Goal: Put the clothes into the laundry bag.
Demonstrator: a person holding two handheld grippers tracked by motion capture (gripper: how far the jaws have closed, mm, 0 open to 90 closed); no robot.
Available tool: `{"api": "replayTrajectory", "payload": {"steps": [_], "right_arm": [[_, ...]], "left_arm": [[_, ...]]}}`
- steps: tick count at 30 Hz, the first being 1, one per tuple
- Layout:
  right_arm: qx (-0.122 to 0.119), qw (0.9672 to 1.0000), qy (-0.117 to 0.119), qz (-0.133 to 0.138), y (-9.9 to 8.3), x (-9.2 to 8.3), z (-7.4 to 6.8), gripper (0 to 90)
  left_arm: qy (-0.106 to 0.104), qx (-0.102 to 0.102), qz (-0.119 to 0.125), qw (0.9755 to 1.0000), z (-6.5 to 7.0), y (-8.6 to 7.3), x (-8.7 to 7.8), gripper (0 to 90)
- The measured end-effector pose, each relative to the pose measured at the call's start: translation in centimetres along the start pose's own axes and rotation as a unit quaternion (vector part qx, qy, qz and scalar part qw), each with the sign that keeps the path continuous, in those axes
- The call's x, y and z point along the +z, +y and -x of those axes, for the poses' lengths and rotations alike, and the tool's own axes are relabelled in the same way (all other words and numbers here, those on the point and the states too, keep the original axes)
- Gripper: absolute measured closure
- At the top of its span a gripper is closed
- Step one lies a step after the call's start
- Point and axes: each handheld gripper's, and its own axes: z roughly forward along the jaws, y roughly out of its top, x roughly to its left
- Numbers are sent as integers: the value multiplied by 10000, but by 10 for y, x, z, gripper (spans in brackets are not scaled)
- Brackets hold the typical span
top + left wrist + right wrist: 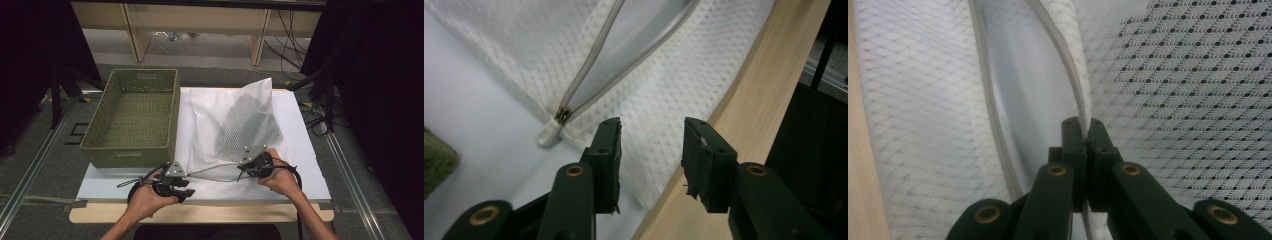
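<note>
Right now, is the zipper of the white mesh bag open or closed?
Open. The zipper has its two rows of teeth spread apart, with a gap between them, and the slider sits at the end of the bag.

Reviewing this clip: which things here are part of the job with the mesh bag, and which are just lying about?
In use:
- mesh bag, zip open
- zip edge, clamped by right gripper
- zip slider, just ahead of the open left gripper

Lying about:
- green basket, holds nothing, untouched, likely idle
- white board under the bag
- cables on the floor behind
</note>
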Motion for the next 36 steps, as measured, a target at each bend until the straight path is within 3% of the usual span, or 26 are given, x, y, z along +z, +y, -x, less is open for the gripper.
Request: {"api": "replayTrajectory", "payload": {"steps": [2,5,8,13,17,18,20,22,24,25,28,36], "right_arm": [[-50,10000,-6,3,-1,1,0,899],[-70,10000,-5,-15,-3,3,-2,898],[-52,10000,-11,-27,-5,5,-2,898],[117,9998,61,-114,-7,5,-4,899],[68,9999,94,-111,-8,7,-3,898],[51,9999,114,-115,-8,8,-3,898],[-18,9999,83,-112,-9,9,-3,898],[164,9996,145,-170,-10,9,-4,898],[69,9999,98,-117,-12,12,-3,898],[228,9994,203,-143,-12,11,-3,897],[286,9994,183,-91,-13,11,-2,892],[242,9995,194,28,-12,7,1,864]], "left_arm": [[-148,-54,67,9999,2,-1,0,554],[-116,-21,59,9999,4,-5,-3,488],[33,-3,216,9998,3,-8,-8,409],[162,-136,414,9989,-2,-15,-15,358],[370,-234,511,9977,-7,-20,-17,326],[393,-155,490,9979,-9,-20,-18,311],[447,-286,526,9972,-10,-20,-18,287],[479,-313,553,9968,-13,-21,-20,278],[608,-314,536,9962,-14,-21,-22,264],[493,-332,577,9966,-14,-21,-22,276],[571,-300,571,9963,-13,-20,-23,285],[518,-357,650,9959,-15,-20,-21,276]]}}
